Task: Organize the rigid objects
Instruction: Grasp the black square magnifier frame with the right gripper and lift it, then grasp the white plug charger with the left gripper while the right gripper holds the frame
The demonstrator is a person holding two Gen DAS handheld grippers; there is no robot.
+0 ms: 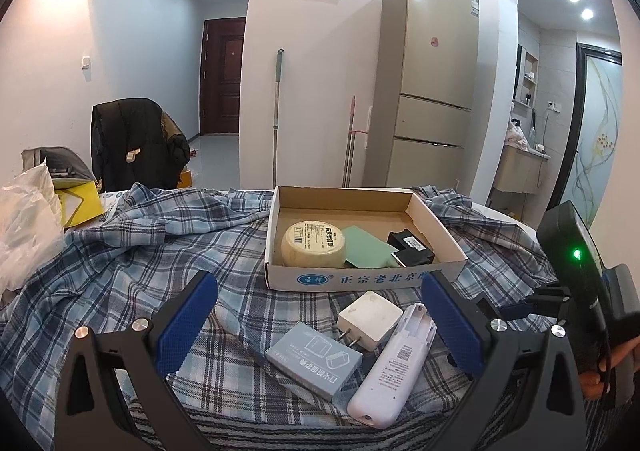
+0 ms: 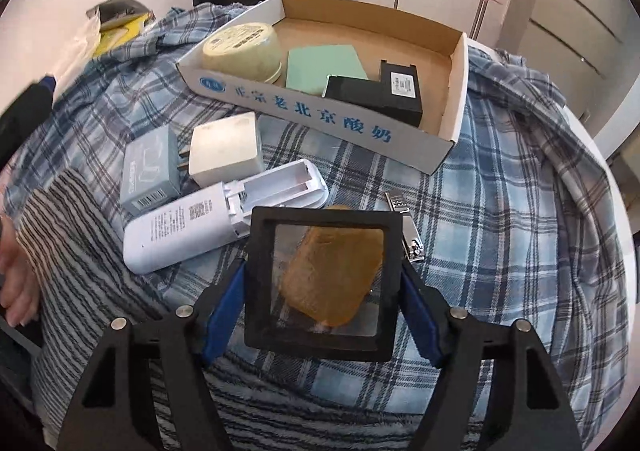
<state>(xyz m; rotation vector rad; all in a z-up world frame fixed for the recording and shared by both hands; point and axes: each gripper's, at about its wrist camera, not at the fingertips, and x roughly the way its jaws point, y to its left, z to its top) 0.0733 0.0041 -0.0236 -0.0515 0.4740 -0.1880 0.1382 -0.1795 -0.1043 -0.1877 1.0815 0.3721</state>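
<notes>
My right gripper (image 2: 324,287) is shut on a black square-framed magnifier (image 2: 320,339), blue pads against both sides of its frame. Through the lens an amber oblong object (image 2: 332,271) shows on the plaid cloth. My left gripper (image 1: 320,325) stands open just above a grey box (image 1: 314,365), a white charger (image 1: 370,317) and a white remote (image 1: 392,367) with its battery bay bare. Beyond them a cardboard tray (image 1: 360,279) holds a round cream tub (image 1: 314,243), a green card (image 1: 368,247) and a black box (image 1: 412,247).
A metal nail clipper (image 2: 404,227) lies right of the magnifier. Plaid cloth (image 1: 140,251) covers the surface, with a striped cloth (image 2: 80,251) at the near edge. Bags (image 1: 36,211) and a jacket-draped chair (image 1: 136,143) stand at the left. A hand (image 2: 16,283) shows at the left edge.
</notes>
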